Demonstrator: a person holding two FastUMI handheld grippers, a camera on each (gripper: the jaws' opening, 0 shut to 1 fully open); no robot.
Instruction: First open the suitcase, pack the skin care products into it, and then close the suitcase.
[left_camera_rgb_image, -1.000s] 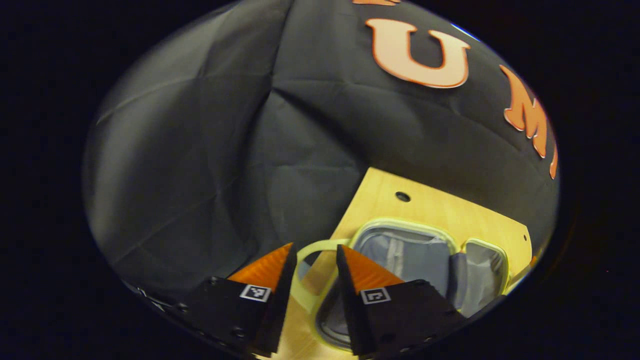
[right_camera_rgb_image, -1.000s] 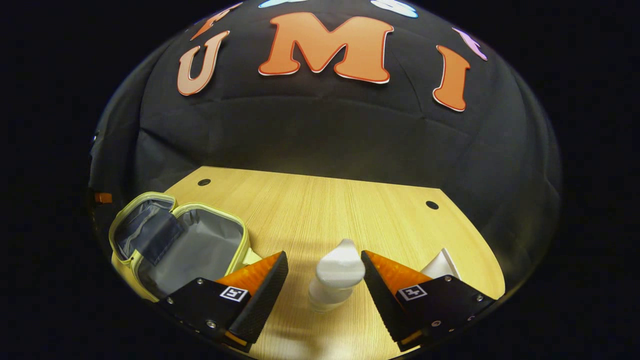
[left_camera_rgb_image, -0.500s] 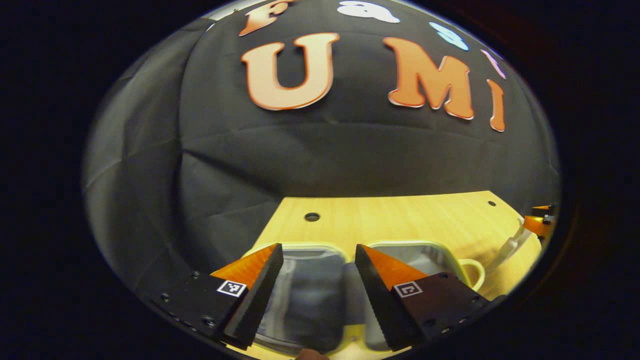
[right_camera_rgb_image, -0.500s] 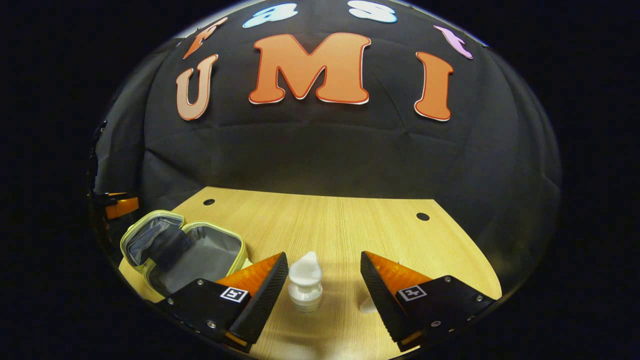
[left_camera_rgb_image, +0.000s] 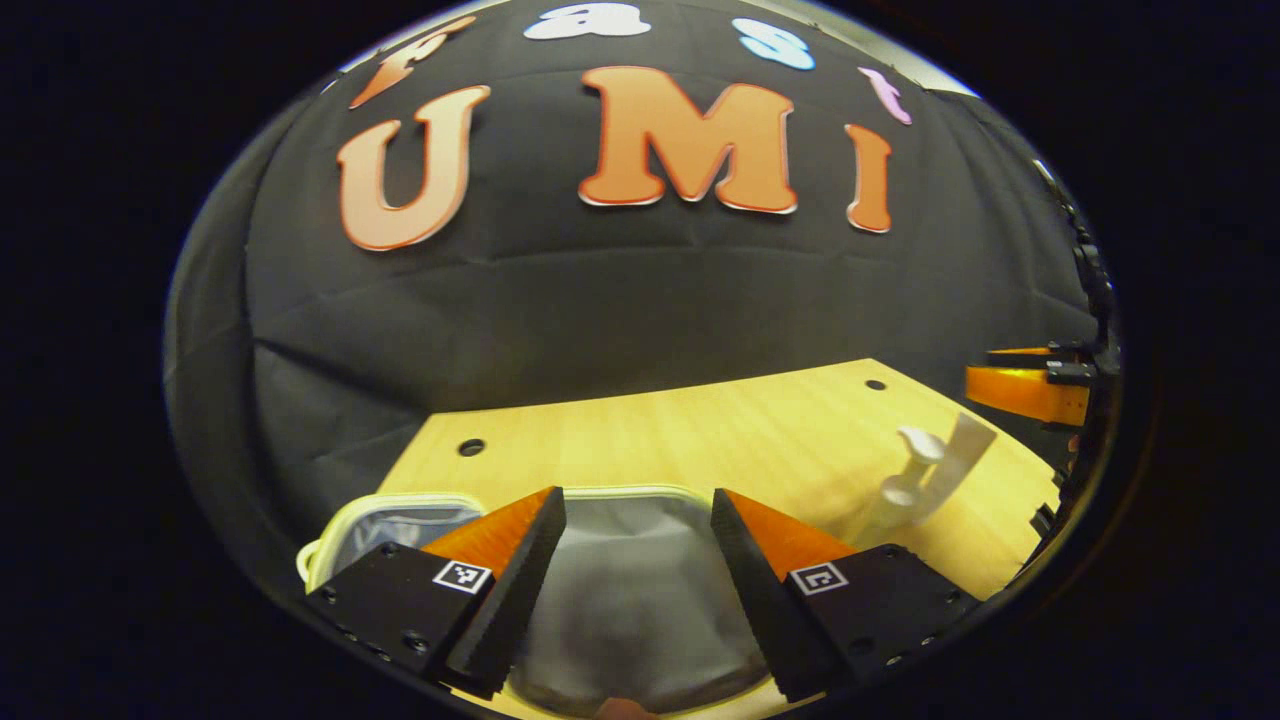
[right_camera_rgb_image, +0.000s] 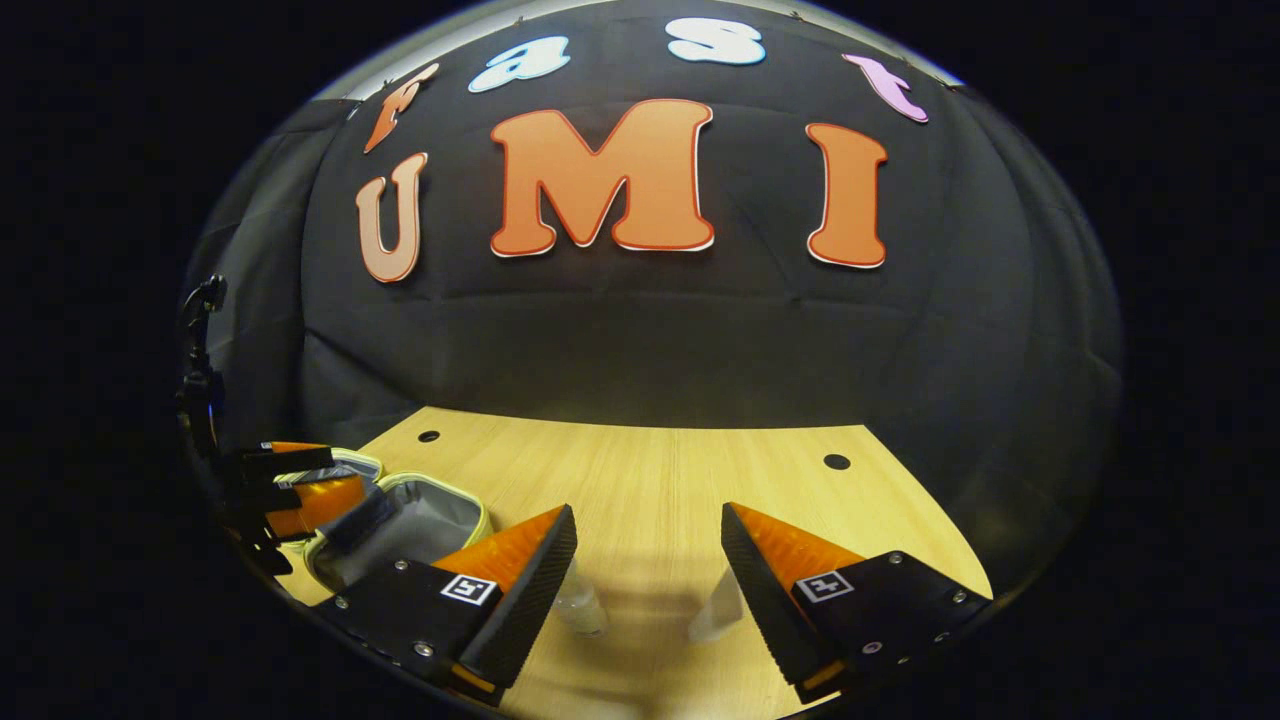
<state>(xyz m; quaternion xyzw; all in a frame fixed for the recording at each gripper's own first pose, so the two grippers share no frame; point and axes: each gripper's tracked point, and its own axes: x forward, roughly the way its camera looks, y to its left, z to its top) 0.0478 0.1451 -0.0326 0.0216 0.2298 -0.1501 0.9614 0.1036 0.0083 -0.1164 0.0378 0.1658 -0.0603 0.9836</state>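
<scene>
Left gripper (left_camera_rgb_image: 638, 560): jaws wide apart, nothing between the fingers (left_camera_rgb_image: 510, 570), angled slightly down. Right gripper (right_camera_rgb_image: 648, 575): jaws also spread wide, gripping nothing, held level and low. In the left gripper view the right gripper sits at far right, well apart.

A light wooden table (right_camera_rgb_image: 660, 480) is carrying three items. An open suitcase (left_camera_rgb_image: 620, 590) is lying at its left side, lined in grey. A white pump bottle (left_camera_rgb_image: 905, 470) and a white tube (left_camera_rgb_image: 960, 445) are standing just beside each other, well apart from the suitcase.
</scene>
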